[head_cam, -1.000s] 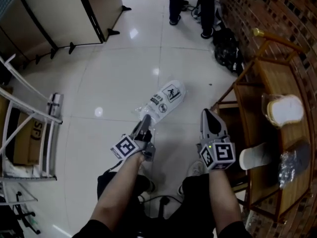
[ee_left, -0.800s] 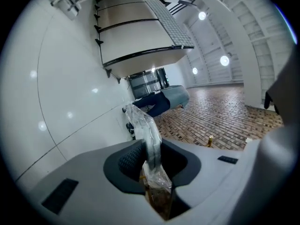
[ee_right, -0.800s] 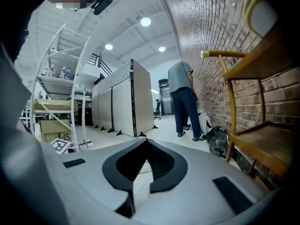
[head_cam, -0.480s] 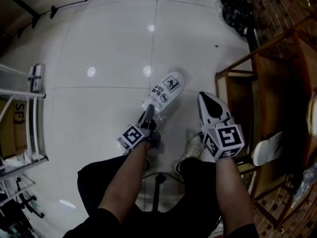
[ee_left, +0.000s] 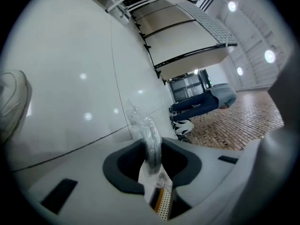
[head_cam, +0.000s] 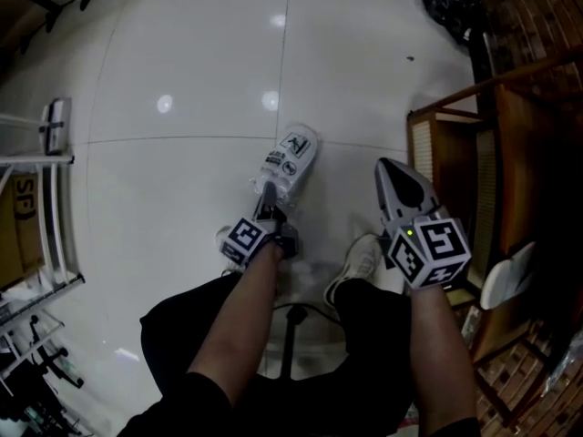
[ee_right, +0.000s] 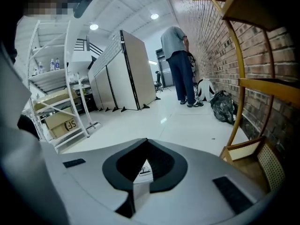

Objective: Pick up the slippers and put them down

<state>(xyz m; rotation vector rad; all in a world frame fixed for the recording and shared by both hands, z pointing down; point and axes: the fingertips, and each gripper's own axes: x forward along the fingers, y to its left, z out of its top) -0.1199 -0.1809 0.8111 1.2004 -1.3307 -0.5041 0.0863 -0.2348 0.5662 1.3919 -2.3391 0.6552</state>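
The white floor (head_cam: 182, 180) is the biggest thing here. It is flat and shiny, with a wooden shelf (head_cam: 515, 144) on the right and a metal rack (head_cam: 50, 135) on the left. The person stands in the middle, and 2 pale shoes (head_cam: 355, 262) show on the floor, close by the 2 grippers. The slippers (head_cam: 290, 157) are in a clear plastic bag with small signs on it. The bag sticks out ahead of the left gripper (head_cam: 269, 198), over the open floor between the rack and the shelf. I cannot tell if its far end touches the floor yet. The left gripper is squeezed tight on the near end of the bag, and its own view shows the crinkly plastic pinched between the 2 dark pads (ee_left: 126, 165). The right gripper (head_cam: 390, 165) is beside it, close to the shelf, and its jaws meet at the tips. A tiny white bit with print shows in the thin gap, and I cannot tell what it is. I think the step now is to set the slippers down. To do it well, the left gripper should go down slowly until the bag lies flat on the floor, and only then let go. The plastic looks floppy and slippery, so letting go up high could make it drop and slide. A good spot is the bare floor ahead of the shoes, where no foot will step on it. The right gripper should stay clear of the shelf.
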